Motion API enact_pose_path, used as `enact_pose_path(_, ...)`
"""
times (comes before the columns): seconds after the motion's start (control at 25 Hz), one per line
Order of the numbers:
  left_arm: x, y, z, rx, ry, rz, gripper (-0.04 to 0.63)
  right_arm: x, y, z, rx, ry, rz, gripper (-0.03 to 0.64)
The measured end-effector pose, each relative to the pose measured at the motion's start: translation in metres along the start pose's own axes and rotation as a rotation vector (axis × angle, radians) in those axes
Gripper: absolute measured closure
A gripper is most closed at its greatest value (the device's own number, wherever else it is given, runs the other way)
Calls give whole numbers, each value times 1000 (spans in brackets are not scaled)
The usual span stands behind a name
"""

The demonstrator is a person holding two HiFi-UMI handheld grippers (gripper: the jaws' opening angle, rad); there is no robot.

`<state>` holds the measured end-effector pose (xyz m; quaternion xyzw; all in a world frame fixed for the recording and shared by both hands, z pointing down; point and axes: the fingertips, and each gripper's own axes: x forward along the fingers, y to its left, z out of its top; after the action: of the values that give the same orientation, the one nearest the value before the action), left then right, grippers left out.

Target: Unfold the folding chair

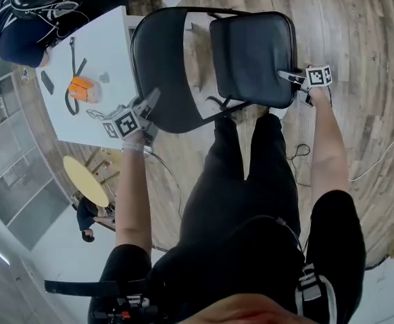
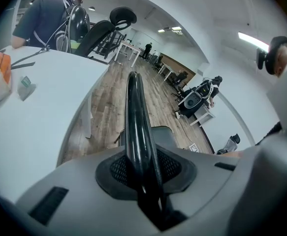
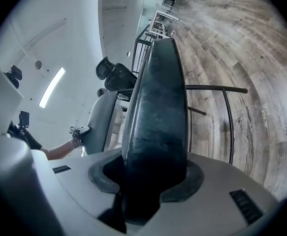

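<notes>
Black metal folding chair [image 1: 183, 113], curved backrest [image 1: 157, 56] at nine o'clock clamped in left gripper [image 1: 147, 106], padded seat [image 1: 251, 56] at three o'clock clamped in right gripper [image 1: 292, 78]

Bright, even light is cast from overhead; a long white ceiling strip light [image 2: 254, 42] is seen above and right of the left gripper [image 2: 144, 173]. A thin line of glare is carried by the glossy black curved chair backrest [image 2: 135, 122] clamped in it. Only a dull sheen is shown by the black padded chair seat [image 3: 155, 117] clamped in the right gripper [image 3: 153, 181]. Fisheye bending and black corners are seen at the edges.
</notes>
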<state>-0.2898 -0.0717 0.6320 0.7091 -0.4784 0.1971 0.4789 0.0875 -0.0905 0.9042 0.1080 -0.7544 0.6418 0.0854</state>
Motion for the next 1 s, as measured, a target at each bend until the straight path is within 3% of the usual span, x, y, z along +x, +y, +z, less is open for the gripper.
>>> enact_pose_path(0.2,11,-2,-9,-4,15,-20,523,-20,-36,-12,83,33,-40,462)
enact_pose_path(0.4,19,2,-16,-24,36,-16,522,-23,-43,-12,75,14,105,462)
enact_pose_path(0.52,26,1,-19,-31,46,-15,520,-26,-49,-16,140,9,192,462)
enact_pose_path(0.64,36,-4,-25,-33,52,-24,520,-36,-61,-18,214,23,218,454)
enact_pose_path(1.0,59,-13,-35,-35,69,-41,517,-54,-98,-21,218,49,251,442)
